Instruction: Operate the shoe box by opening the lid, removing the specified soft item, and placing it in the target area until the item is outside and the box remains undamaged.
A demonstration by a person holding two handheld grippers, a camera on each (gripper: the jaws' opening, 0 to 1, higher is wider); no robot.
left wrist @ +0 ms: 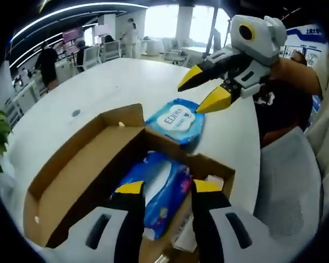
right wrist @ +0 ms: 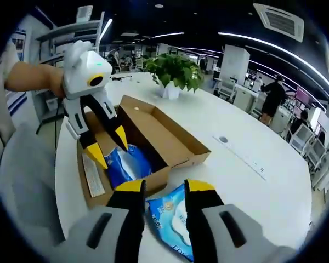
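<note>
Nearest the left tool (left wrist: 168, 187), a blue wipes pack (left wrist: 160, 193) lay between its spread jaws, inside the open box (left wrist: 71, 175); whether the jaws pressed it could not be told. A second wipes pack (left wrist: 176, 120) lay outside on the white counter (left wrist: 115, 82), touching the box's far edge. The right tool (left wrist: 204, 90) hung above that pack, jaws parted and holding nothing. In the right gripper view, that outside pack (right wrist: 172, 219) lay between the right tool's (right wrist: 164, 189) released jaws. A potted plant (right wrist: 172, 74) stood beyond the box (right wrist: 170, 139), whose lid lay folded back. The left tool (right wrist: 109, 147) pointed down into the box over the pack (right wrist: 126, 164).
</note>
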